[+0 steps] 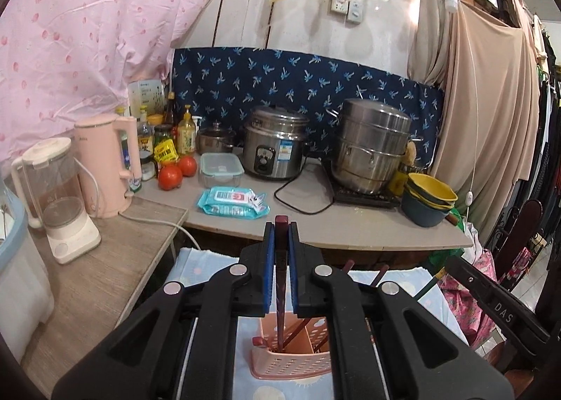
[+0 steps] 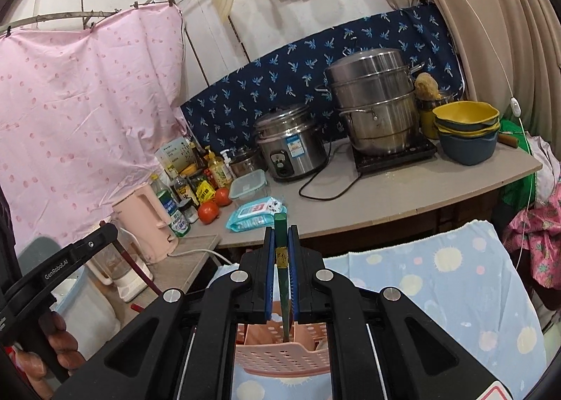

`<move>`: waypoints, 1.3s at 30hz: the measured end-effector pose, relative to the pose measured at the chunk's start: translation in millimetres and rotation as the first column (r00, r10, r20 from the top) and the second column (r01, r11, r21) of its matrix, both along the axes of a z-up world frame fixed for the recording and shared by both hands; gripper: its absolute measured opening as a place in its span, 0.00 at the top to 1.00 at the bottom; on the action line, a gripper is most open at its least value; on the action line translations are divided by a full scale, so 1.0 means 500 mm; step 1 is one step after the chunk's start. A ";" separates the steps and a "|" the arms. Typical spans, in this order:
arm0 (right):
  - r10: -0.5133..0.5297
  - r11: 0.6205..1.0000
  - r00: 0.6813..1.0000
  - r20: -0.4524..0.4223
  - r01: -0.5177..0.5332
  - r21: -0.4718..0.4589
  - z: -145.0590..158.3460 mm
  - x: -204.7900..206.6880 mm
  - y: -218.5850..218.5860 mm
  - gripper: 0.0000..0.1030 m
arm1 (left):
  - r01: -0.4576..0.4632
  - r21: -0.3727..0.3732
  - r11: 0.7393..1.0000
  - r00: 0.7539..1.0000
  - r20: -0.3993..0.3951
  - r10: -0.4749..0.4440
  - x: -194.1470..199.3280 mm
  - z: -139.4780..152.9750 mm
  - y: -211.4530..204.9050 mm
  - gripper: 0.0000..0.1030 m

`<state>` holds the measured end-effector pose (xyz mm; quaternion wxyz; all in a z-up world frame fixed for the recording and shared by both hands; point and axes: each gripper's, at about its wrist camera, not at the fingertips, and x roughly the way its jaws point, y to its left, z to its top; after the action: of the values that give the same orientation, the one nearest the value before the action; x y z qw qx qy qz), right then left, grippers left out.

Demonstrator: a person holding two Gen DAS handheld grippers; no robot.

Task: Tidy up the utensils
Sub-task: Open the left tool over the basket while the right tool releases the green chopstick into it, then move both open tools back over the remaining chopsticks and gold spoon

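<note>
In the left wrist view my left gripper (image 1: 281, 228) is shut on a dark red chopstick (image 1: 281, 259) that runs upright between the blue pads, its lower end down inside a pink perforated utensil holder (image 1: 291, 363). More dark red sticks lean in that holder. In the right wrist view my right gripper (image 2: 280, 231) is shut on a green chopstick (image 2: 282, 277) with a small gold label. The green chopstick's tip reaches into the same pink holder (image 2: 280, 358). The left gripper's black body (image 2: 66, 259) and the hand that holds it show at the lower left of the right wrist view.
The holder stands on a pale blue cloth with sun prints (image 2: 438, 287). Behind is a counter (image 1: 315, 221) with a rice cooker (image 1: 277, 147), a steel steamer pot (image 1: 371, 151), stacked bowls (image 1: 427, 200), a wipes pack (image 1: 233, 202), tomatoes and bottles. A pink kettle (image 1: 108, 168) and a blender stand left.
</note>
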<state>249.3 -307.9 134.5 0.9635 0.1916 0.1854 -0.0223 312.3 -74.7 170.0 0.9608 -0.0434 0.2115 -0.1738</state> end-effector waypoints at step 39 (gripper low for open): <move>0.004 1.000 0.991 -0.131 -0.003 0.003 -0.107 -0.195 0.060 0.65 | -0.024 0.059 0.998 0.988 -0.151 0.033 -0.165 -0.117 0.061 0.71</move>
<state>151.9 -277.8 81.0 0.9491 0.1907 0.2487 -0.0330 229.6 -44.2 111.7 0.9452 -0.0319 0.2880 -0.1502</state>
